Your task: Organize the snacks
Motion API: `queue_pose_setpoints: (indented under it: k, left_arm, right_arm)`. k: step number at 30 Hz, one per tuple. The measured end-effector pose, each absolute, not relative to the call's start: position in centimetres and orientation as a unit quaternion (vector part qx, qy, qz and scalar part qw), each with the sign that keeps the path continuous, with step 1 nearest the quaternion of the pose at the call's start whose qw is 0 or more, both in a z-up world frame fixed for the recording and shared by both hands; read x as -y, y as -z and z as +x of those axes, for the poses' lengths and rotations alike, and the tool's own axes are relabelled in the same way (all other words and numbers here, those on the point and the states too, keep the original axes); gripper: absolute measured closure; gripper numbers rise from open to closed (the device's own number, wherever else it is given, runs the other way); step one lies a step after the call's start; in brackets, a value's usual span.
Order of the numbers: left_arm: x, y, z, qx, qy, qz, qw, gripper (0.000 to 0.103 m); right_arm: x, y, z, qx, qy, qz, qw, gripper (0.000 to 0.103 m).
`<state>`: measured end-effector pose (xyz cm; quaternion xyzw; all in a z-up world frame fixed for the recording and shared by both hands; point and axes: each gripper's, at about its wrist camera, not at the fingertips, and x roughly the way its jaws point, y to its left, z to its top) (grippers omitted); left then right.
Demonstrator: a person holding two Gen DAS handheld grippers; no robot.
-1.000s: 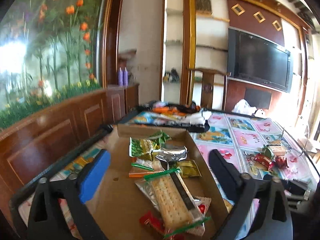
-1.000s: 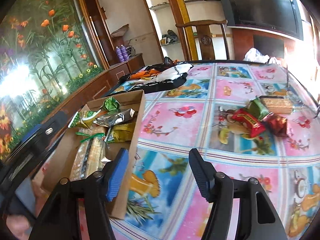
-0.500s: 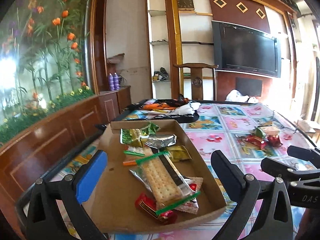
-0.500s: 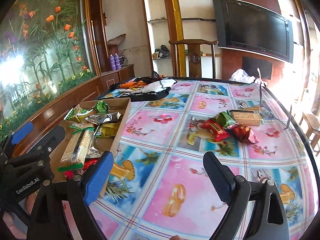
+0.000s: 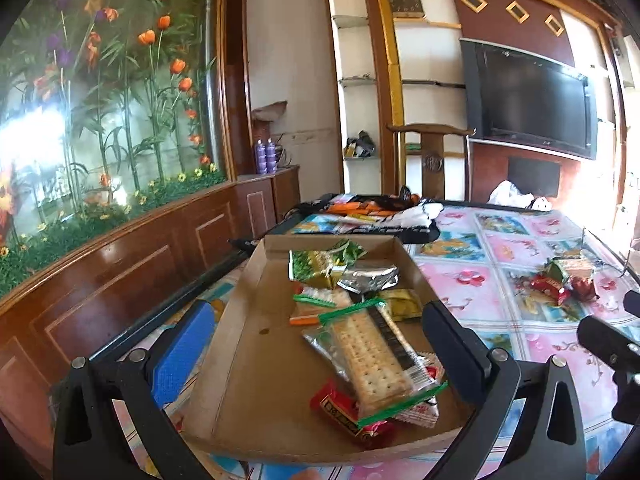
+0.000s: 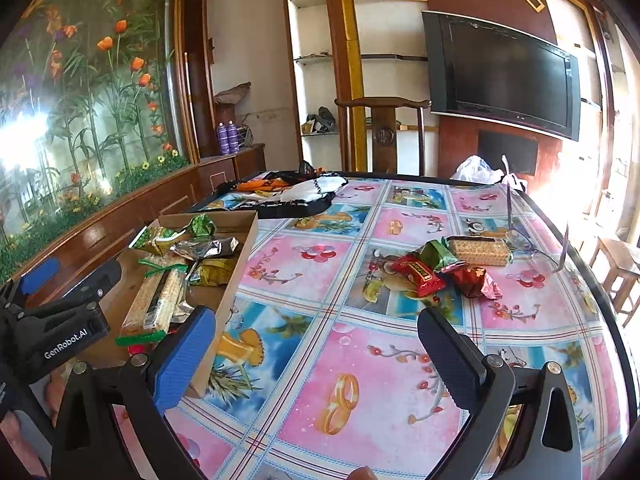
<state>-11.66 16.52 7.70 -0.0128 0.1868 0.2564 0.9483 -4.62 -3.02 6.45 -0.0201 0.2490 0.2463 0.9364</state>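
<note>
Presently on the table (image 6: pixel 360 360), under a glossy patterned cover of pink and blue picture squares: one shallow cardboard tray (image 5: pixel 248 344) at the left side, holding a mixed lot of snacks. Contents, near to far in the left wrist view: a red wrapped sweet (image 5: pixel 340 408) and a long cracker pack (image 5: pixel 368 356) in clear film with green ends lying partly over it, an olive-yellow sachet (image 5: pixel 404 304), a silver foil pouch (image 5: pixel 368 278), and a green packet (image 5: pixel 316 268) at the far end. Still loose on the cover, well apart from the tray toward the right: a second cracker pack (image 6: pixel 478 251), a green wrapper (image 6: pixel 438 255) touching it, a red bar (image 6: pixel 418 275) and a dark red foil packet (image 6: pixel 474 281) (all bunched in one small heap). Left gripper (image 5: pixel 320 356): jaws spread wide either side of the tray's near end, gripping nothing. Right gripper (image 6: pixel 316 356): jaws have just been opening, now fully apart over bare tablecloth beside the tray, nothing between them. Background items: a dark bundle of cloth (image 6: pixel 296 196) at the table's far edge, a wooden chair (image 6: pixel 384 132) behind it, a wall-mounted television (image 6: pixel 504 80).
</note>
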Motion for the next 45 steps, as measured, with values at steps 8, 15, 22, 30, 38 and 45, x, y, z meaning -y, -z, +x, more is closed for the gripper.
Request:
queue_pose_setpoints:
  k: [8, 15, 22, 30, 38, 45]
  left_arm:
    - [-16.2, -7.9, -11.2, -0.215, -0.287, -0.005, 0.933, 0.0]
    - [-15.7, -7.5, -11.2, -0.22, -0.273, 0.016, 0.936, 0.0]
    - [-15.8, -7.3, -11.0, -0.229, -0.269, 0.016, 0.935, 0.0]
    - [-16.3, -7.3, -11.1, -0.229, -0.282, 0.011, 0.932, 0.0]
    - [-16.6, -7.2, -11.2, -0.233, -0.279, 0.003, 0.932, 0.0]
    - [-16.7, -7.1, -11.1, -0.238, -0.277, 0.001, 0.931, 0.0]
  right_arm:
    - [2.7, -6.7, -5.0, -0.242, -0.263, -0.022, 0.934, 0.001]
    - [2.3, -6.9, -5.7, -0.224, -0.279, -0.028, 0.933, 0.001]
    - [2.2, -6.7, -5.6, -0.227, -0.288, -0.024, 0.93, 0.001]
    - [2.2, -6.8, -5.8, -0.222, -0.302, -0.023, 0.927, 0.001]
    - [1.8, -6.5, -5.7, -0.222, -0.292, -0.042, 0.929, 0.001]
    - [1.5, -6.5, -6.1, -0.213, -0.296, -0.054, 0.93, 0.001]
